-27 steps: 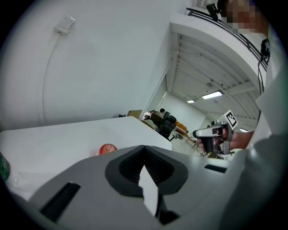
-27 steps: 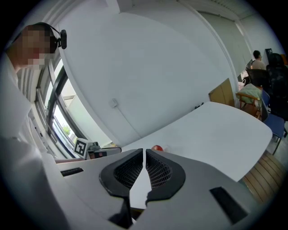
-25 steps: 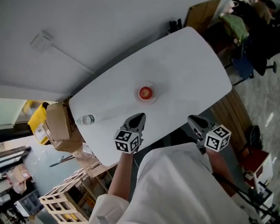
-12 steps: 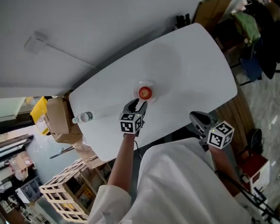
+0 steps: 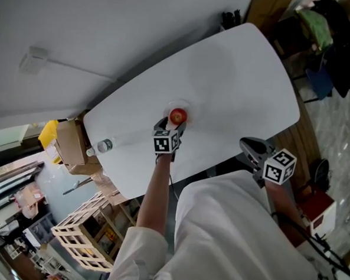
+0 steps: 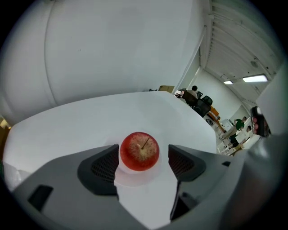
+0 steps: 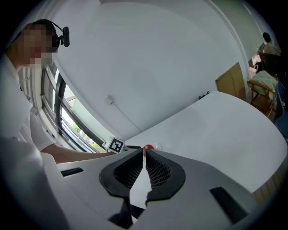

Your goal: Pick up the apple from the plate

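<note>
The white table (image 5: 238,75) is wide and bare around the work, so I think a knocked apple could roll a long way. The small pale plate (image 6: 135,177) sits on the table, and the apple (image 6: 139,150) stands on that plate, stem (image 6: 144,143) up.

My left gripper (image 6: 144,158) is angled down over it, jaws opening and nearly at full spread. The apple is between the pads, but neither pad presses on it. It lies closer to the pad on the left of the left gripper view. If I close from here, that pad would likely meet it first and shove it across the plate, or drag the light plate itself. Closing too high on the round skin could also squeeze it out downward. My right gripper (image 7: 144,155) is pressed together on nothing, beside the table's near edge.

Only the left gripper view gives that uneven gap and the stem. The head view hides the pads under the marker cube (image 5: 166,142), yet it shows a water bottle (image 5: 105,145) well apart, toward the table's left end. The right gripper view reduces the apple to a red speck beyond that cube.
</note>
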Demonstrator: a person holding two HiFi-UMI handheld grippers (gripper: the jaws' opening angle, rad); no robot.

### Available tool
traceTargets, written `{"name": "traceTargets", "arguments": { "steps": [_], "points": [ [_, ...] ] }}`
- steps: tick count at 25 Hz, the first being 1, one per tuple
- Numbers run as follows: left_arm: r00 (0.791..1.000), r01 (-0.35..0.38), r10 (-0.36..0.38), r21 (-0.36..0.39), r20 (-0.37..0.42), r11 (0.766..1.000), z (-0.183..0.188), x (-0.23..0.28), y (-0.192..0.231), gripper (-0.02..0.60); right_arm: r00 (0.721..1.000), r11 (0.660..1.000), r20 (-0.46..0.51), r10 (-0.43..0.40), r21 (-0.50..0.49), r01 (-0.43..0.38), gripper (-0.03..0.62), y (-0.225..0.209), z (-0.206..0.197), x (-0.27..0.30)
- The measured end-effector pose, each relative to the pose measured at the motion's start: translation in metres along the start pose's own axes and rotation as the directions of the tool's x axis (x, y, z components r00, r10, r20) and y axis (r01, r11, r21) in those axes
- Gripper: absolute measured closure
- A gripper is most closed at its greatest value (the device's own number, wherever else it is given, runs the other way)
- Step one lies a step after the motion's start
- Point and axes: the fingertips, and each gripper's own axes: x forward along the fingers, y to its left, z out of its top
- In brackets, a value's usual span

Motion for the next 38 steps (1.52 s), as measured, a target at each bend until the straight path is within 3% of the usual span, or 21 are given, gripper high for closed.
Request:
{"name": "traceTargets", "arguments": {
  "steps": [7,15,24,29,38],
  "points": [
    [0.996,-0.051,0.049,-0.025,-0.073,0.998,-0.014,0.029,0.009,0.212,1.000,1.000,-0.020,0.000,0.017,0.000,0.549,-0.020,0.003,-0.005],
    [0.995,-0.088,0.085,-0.081,-0.049,0.993,-0.007,0.025,0.005,0.239,0.999,0.999,-0.029,0.019,0.038,-0.018,0.549,-0.049,0.011,-0.016],
    [0.995,-0.095,0.099,-0.168,0.020,0.981,-0.003,-0.001,-0.005,0.239,0.988,0.993,-0.108,0.114,-0.007,-0.115,0.549,-0.049,0.021,0.001],
    [0.992,-0.068,0.084,-0.169,0.090,0.983,0.001,-0.031,-0.024,0.239,0.976,0.986,-0.155,0.153,-0.044,-0.162,0.549,-0.044,0.016,0.015],
    [0.981,0.002,0.029,-0.161,0.190,0.987,-0.023,-0.093,-0.051,0.239,0.982,0.985,-0.118,0.151,-0.064,-0.159,0.549,-0.007,0.006,0.020]
  ]
}}
